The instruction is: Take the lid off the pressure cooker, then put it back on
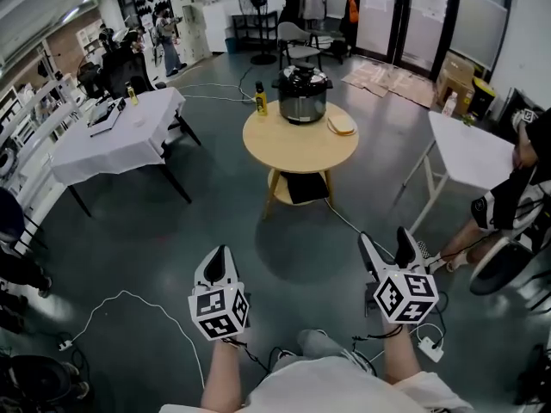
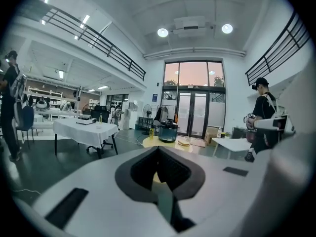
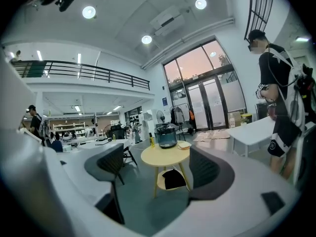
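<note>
Two grippers are being held low, well short of the round table (image 1: 297, 149), so the step in hand is being read as the approach; no lid work is being done yet.

- The pressure cooker (image 1: 302, 95) is sitting toward the far edge of the round table, with its lid (image 1: 302, 74) seated on top.
- A yellow bottle (image 1: 260, 98) is standing just beside it, on the table's left. A flat pale item (image 1: 342, 125) is lying on the table's right.
- The left gripper (image 1: 221, 255) is being kept clenched on nothing, pads together.
- The right gripper (image 1: 385, 241) is being held released, jaws wide, nothing between them; the table is merely being framed in the gap.
- A cable (image 1: 344, 222) is trailing across the floor from the table's foot toward the person.

Judgement on doing this well:
- The gap to the table is best being closed first, with the cable being stepped over.
- The left jaws are best being opened before any reach.
- The pot body is probably best being steadied by one gripper while the lid handle is being turned by the other.
- The bottle is being treated as the knock-over risk.
</note>
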A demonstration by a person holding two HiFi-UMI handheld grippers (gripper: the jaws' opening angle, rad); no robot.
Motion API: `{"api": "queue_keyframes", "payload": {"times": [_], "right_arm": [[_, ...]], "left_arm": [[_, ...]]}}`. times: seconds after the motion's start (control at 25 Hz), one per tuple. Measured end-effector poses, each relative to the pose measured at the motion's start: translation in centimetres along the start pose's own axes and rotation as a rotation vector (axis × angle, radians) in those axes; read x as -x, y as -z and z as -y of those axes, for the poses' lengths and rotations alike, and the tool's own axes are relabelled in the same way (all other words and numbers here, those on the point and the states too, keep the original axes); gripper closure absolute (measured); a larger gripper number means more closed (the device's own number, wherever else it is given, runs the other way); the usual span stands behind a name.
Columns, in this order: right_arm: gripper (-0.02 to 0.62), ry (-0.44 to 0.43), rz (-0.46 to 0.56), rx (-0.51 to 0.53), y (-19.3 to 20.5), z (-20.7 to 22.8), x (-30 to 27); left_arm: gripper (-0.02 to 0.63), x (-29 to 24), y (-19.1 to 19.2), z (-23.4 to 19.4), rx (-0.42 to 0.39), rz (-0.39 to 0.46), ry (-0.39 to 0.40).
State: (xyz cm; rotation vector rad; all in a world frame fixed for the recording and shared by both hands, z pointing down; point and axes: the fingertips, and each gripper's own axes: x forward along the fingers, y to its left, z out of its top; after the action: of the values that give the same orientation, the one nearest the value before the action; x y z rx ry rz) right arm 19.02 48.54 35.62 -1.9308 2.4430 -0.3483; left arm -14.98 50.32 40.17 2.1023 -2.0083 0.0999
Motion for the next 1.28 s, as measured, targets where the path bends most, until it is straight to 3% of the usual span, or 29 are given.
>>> {"api": "queue_keyframes", "payload": {"times": [0.52,1.28], "right_arm": [[0.178,0.005,-0.052,-0.014,1.0,1.3,-6.7],[0.195,-0.025,-0.043,-0.024,-4.0,7.4,-30.3]], "left_arm": [[0.615,-5.6,0.3,-0.9,0.001,-0.038,0.005],[0.617,-28.0,-5.9,-0.9,0.009,-0.02,-0.04]]}}
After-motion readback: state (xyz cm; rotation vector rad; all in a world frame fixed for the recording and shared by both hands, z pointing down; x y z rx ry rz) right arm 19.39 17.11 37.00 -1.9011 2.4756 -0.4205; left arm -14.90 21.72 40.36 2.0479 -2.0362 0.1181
